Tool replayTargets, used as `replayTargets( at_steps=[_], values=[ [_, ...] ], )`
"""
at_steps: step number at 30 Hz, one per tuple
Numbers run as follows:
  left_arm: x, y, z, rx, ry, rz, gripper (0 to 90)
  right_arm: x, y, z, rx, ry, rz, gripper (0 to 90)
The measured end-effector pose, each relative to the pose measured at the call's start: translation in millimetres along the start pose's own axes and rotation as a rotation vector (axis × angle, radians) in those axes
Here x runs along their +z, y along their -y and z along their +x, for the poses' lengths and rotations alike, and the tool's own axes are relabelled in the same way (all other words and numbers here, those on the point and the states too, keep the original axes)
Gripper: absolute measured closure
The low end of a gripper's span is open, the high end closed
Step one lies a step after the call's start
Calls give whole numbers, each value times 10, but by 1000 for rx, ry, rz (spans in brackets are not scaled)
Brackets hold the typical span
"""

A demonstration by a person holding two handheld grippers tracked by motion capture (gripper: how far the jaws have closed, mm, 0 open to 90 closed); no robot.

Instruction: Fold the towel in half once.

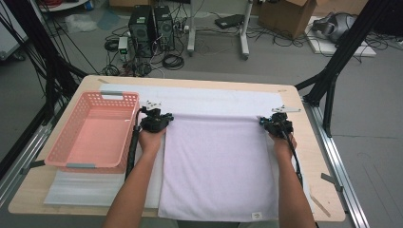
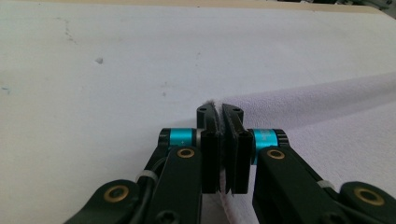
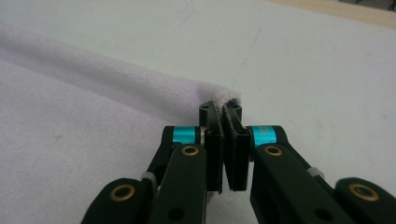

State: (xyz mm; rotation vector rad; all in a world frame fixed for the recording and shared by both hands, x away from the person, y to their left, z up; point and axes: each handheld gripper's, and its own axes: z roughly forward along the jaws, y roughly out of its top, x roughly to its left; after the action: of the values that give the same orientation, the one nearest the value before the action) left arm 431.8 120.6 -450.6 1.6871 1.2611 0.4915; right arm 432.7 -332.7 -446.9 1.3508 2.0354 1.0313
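Light is even and soft in all three views, with no hard shadows. In the high view the table [image 1: 304, 137] is brightly lit while the floor at the top of the frame is greyer and dimmer; the black frame legs at upper left and upper right read almost as silhouettes. That view is low in detail and slightly soft throughout, and straight edges bow a little toward the corners. In both gripper views the white mat [image 2: 93, 93] is near overexposed and pale. The towel [image 3: 70, 116] weave is sharp at mid-frame and blurs toward the top. Small glints sit on the brass screws at the bottom.
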Motion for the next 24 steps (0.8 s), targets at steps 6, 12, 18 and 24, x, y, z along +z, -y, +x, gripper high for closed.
replayTargets(
  at_steps=[6,12,18,24],
  values=[
    [-38,30,-29,-26,126,25,601,-61,-3,-20,25,-12,13,592],
    [-242,44,-128,65,232,-64,579,-452,-47,-29,38,-67,-29,421],
    [-452,-37,-281,66,280,-39,483,-773,59,34,-2,-137,-69,351],
    [-669,1,-384,91,282,-95,243,-995,240,49,-16,-156,-98,234]
  ],
)
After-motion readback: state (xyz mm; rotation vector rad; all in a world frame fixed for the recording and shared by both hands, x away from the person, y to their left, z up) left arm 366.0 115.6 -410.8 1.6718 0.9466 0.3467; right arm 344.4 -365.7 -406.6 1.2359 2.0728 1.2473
